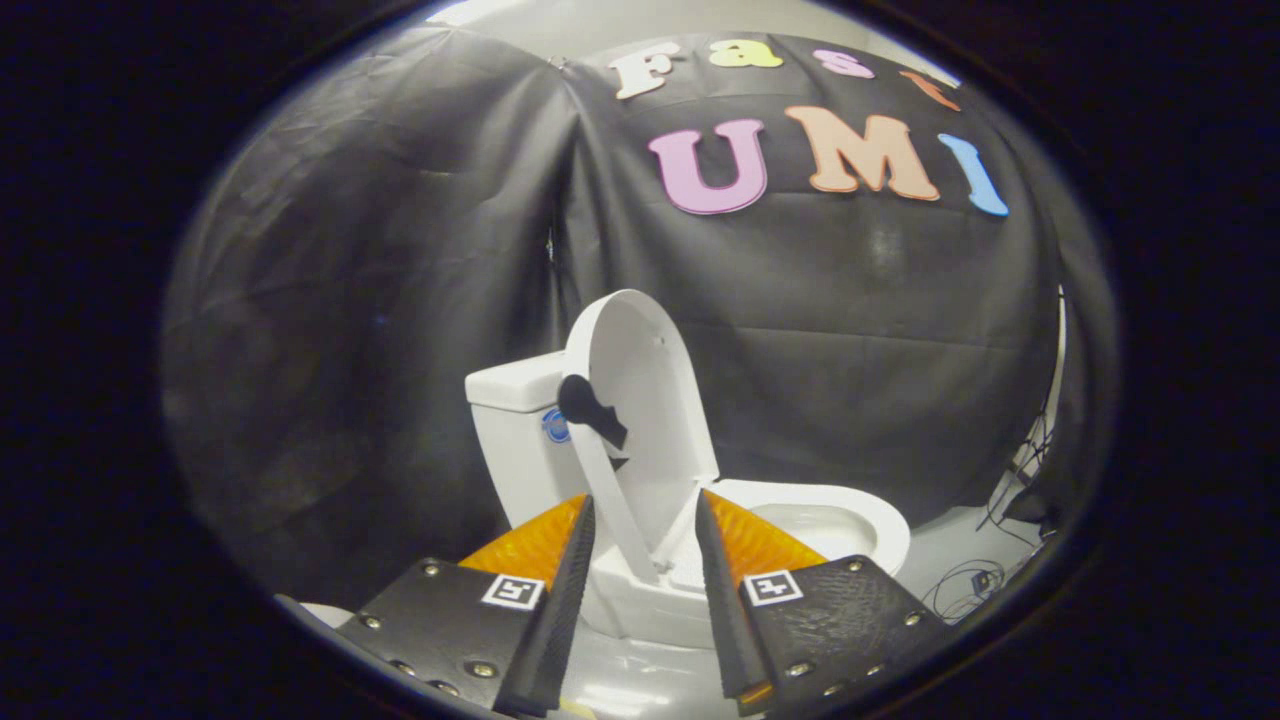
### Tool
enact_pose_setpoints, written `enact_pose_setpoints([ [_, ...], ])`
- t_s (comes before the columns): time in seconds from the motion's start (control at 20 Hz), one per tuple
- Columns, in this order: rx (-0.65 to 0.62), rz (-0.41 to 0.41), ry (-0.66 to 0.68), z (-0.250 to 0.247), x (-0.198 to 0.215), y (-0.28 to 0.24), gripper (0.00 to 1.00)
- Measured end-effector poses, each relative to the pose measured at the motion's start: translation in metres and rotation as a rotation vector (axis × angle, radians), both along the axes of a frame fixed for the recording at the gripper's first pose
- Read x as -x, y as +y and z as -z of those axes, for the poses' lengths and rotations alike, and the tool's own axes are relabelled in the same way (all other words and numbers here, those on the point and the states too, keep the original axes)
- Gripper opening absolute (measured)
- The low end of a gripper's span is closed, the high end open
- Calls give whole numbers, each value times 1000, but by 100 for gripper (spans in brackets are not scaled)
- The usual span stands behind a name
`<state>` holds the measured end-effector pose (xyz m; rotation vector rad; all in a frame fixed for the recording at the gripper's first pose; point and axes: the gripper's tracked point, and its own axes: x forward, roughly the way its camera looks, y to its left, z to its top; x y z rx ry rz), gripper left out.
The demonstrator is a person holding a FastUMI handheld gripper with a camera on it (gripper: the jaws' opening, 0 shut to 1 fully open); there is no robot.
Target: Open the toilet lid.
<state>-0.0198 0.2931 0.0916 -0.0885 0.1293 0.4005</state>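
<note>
1. Two fingers of the gripper (pixel 645 510) stand apart in front of us, a clear gap between them, and they press on nothing.
2. Through that gap we see the hinge end of the toilet (pixel 650 600), just ahead of the fingers and apart from them.
3. We find the toilet lid (pixel 640 400) already raised: it stands nearly upright, its pale inner face turned toward the bowl (pixel 830 520), and it rises above and beyond the fingertips.
4. We note a dark tab (pixel 590 408) fixed on the lid's near edge, about level with the tank's top, sticking out toward us.
5. Behind the lid, on the side of our left finger, sits the white tank (pixel 515 440), with a small blue mark on its front that we cannot make out.
6. The open bowl and its rim stretch away past our right finger, toward the wall.
7. We see black cloth (pixel 380 300) hanging behind and around the toilet as the booth's wall.
8. Some thin cables (pixel 965 585) lie on the pale floor (pixel 640 690) beyond the bowl, near the foot of the cloth.
</note>
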Motion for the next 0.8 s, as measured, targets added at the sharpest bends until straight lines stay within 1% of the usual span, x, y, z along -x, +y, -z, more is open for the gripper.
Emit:
enact_pose_setpoints([
  [0.1,-3,-1,5,-2,2,-10,71],
  [0.2,-6,28,0,-2,2,-30,84],
  [0.25,-13,40,0,-3,1,-39,85],
  [0.45,-65,82,12,-8,-3,-70,85],
  [0.7,-67,200,-18,-16,-14,-129,85],
  [0.8,-79,234,-20,-18,-16,-151,85],
])
